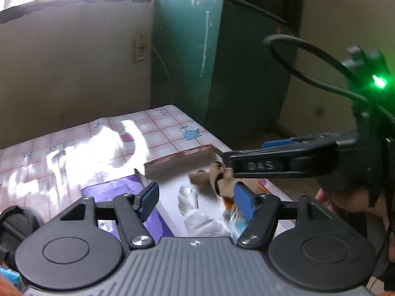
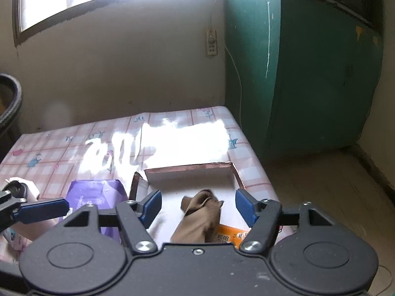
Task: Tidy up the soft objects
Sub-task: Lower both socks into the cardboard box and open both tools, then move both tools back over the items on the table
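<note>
A crumpled tan cloth point(image 2: 200, 212) lies in a shallow cardboard box point(image 2: 190, 168) with a white inside. My right gripper point(image 2: 198, 207) is open, its blue pads on either side of the cloth without touching it. An orange packet point(image 2: 229, 235) lies under the cloth's near end. In the left wrist view the tan cloth point(image 1: 217, 177) sits bunched at the tip of a right gripper finger point(image 1: 259, 165). My left gripper point(image 1: 196, 203) is open over the box point(image 1: 177, 156), above a white crinkled wrapper point(image 1: 197, 212), with nothing between its pads.
A purple packet point(image 2: 98, 192) lies left of the box on the pink checked tablecloth point(image 2: 61, 145). A left gripper finger point(image 2: 42, 209) reaches in from the left. A green cabinet point(image 2: 308, 74) stands beyond the table's right edge, with floor point(image 2: 321, 185) below.
</note>
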